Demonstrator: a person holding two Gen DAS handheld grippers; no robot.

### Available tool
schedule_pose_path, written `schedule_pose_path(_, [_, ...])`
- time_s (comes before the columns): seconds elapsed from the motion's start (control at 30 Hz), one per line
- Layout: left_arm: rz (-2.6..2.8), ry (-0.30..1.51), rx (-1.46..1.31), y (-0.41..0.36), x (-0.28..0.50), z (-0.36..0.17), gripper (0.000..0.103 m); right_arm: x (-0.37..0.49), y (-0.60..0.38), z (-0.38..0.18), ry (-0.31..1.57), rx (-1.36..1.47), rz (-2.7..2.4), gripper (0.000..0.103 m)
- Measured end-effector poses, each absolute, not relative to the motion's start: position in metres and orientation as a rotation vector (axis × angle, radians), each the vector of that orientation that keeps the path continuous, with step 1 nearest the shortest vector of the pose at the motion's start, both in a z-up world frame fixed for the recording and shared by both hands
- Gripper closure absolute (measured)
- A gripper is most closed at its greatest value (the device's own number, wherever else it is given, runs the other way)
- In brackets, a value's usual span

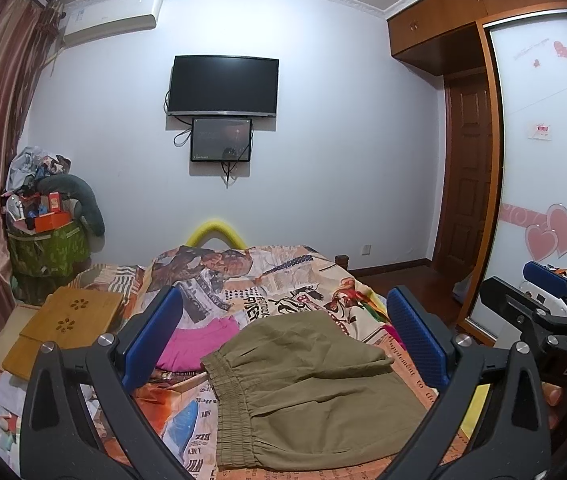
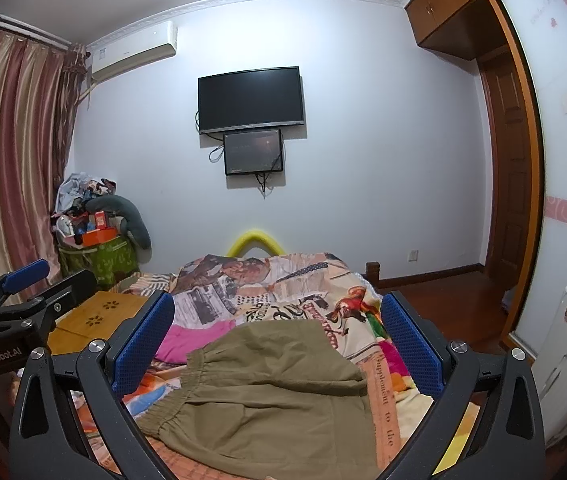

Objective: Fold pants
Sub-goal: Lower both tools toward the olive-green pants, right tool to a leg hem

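Olive pants [image 1: 307,392], folded, lie on my patterned bedspread [image 1: 283,284] beside a pink garment [image 1: 195,344]. My left gripper [image 1: 283,340] and right gripper [image 2: 279,344] hover above them, jaws spread wide, holding nothing.

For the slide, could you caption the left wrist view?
Open left gripper above folded khaki pants on a patterned bedspread.

Olive-khaki pants [image 1: 307,392], plain, with gathered waistband. Magenta cloth [image 1: 199,346] beside them, toward the bed's left edge. Bedspread [image 1: 283,280] printed in newspaper text and cartoon figures on cream, orange and red. Blue textured pads [image 2: 411,344] on black gripper frames. Curtain [image 2: 7,152] striped maroon and gold. Wardrobe door [image 1: 543,160] frosted white with pink hearts.
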State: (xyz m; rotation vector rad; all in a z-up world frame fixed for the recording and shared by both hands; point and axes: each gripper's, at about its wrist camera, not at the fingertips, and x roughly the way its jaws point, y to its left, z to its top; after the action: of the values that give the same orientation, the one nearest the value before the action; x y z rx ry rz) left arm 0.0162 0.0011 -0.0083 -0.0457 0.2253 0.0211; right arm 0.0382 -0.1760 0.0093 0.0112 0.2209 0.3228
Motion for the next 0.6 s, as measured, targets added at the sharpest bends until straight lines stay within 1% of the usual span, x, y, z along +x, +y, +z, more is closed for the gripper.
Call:
schedule_pose_path(0.3, [0.057, 0.305, -0.042, 0.016, 0.065, -0.027, 0.0, 0.076, -0.177, -0.008, 0.272, -0.028, 0.269, 0.0])
schedule_pose_path(0.43, [0.077, 0.388, -0.017, 0.027, 0.102, -0.047, 0.0, 0.102, -0.182, -0.023, 0.34, -0.062, 0.264, 0.0])
schedule_pose_path(0.6, [0.086, 0.543, -0.007, 0.043, 0.157, -0.087, 0.0, 0.133, -0.19, -0.05, 0.438, -0.071, 0.324, 0.0])
